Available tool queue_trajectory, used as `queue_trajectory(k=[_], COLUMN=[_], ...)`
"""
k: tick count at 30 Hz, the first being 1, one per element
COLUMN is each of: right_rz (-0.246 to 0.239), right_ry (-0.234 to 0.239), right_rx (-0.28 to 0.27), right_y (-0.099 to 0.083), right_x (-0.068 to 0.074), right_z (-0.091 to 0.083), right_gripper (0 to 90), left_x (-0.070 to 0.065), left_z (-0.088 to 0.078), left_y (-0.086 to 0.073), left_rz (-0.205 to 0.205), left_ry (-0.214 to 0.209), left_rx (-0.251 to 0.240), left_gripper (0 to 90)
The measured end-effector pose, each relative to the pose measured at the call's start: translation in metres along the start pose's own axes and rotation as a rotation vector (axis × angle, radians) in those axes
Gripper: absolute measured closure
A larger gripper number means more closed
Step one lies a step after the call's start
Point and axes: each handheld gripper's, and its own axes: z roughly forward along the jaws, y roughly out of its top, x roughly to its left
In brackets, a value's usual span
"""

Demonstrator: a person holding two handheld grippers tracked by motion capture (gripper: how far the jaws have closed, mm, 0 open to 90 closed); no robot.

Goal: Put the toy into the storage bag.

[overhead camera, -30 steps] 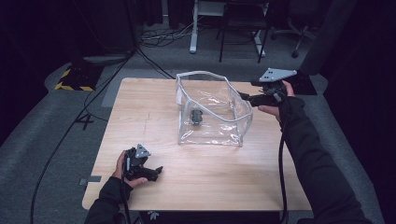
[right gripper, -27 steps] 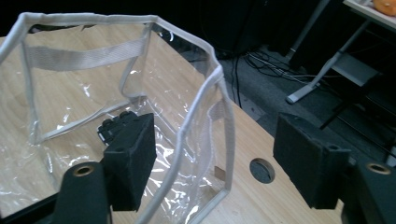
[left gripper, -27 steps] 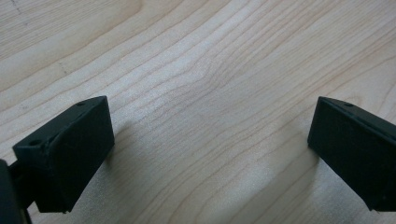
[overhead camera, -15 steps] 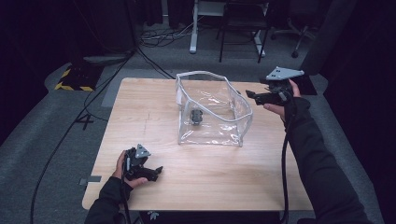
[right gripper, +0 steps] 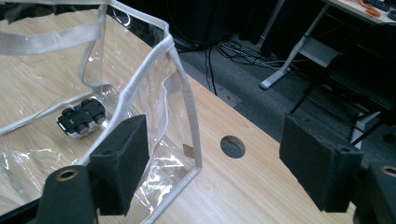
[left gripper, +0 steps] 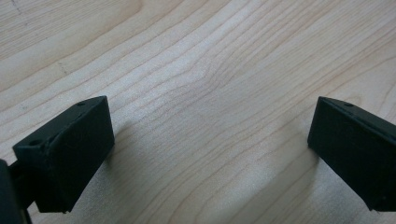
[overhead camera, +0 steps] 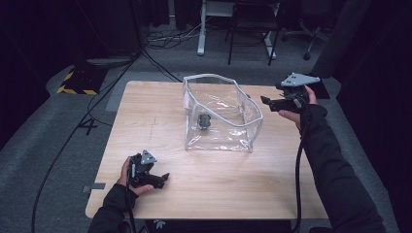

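Observation:
A clear plastic bag (overhead camera: 221, 116) with white trim stands open in the middle of the wooden table (overhead camera: 145, 111). A small dark toy car (overhead camera: 204, 121) lies on the bag's floor, also seen through the wall as the toy car (right gripper: 81, 116). My right gripper (overhead camera: 266, 102) hovers just off the bag's right rim. Its jaws have just been opening and stand wide with nothing between the pads (right gripper: 123, 158); the bag's corner seam (right gripper: 187, 107) lies beyond them. My left gripper (overhead camera: 163, 178) rests open near the table's front left, over bare wood (left gripper: 210, 140).
A round hole (right gripper: 232, 146) is cut in the tabletop just past the bag's corner. Cables (overhead camera: 160, 43) and desk legs (overhead camera: 200, 29) lie on the floor beyond the far edge. A yellow-black striped block (overhead camera: 75, 89) sits on the floor at far left.
The right gripper has drawn back slightly to the right, off the bag's right rim, and the rim has sprung free. The left gripper has not moved.

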Motion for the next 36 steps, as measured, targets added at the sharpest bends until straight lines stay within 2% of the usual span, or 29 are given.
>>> queue_trajectory(k=[1,6,14,19,33,36], right_rz=[0.014,0.005,0.028,0.014,0.025,0.009], right_ry=[-0.002,-0.019,-0.013,-0.012,0.005,0.006], right_rx=[0.01,0.016,0.023,0.032,0.069,0.076], right_y=[-0.001,-0.008,-0.019,-0.026,-0.046,-0.051], right_x=[0.001,-0.001,-0.003,-0.002,0.005,0.006], right_z=[0.0,0.0,-0.002,-0.001,0.002,0.002], right_gripper=[24.3,24.5,24.5,24.5,24.2,23.9], left_x=[0.0,0.0,0.0,0.0,0.0,0.0], left_z=[0.0,0.0,0.0,0.0,0.0,0.0], left_y=[0.0,0.0,0.0,0.0,0.0,0.0], left_rz=[0.0,0.0,0.0,0.0,0.0,0.001], left_ry=[-0.001,-0.001,-0.001,-0.001,-0.001,-0.001], left_rx=[0.001,0.001,0.001,0.0,0.0,0.001], left_gripper=[0.6,0.6,0.6,0.6,0.6,0.6])
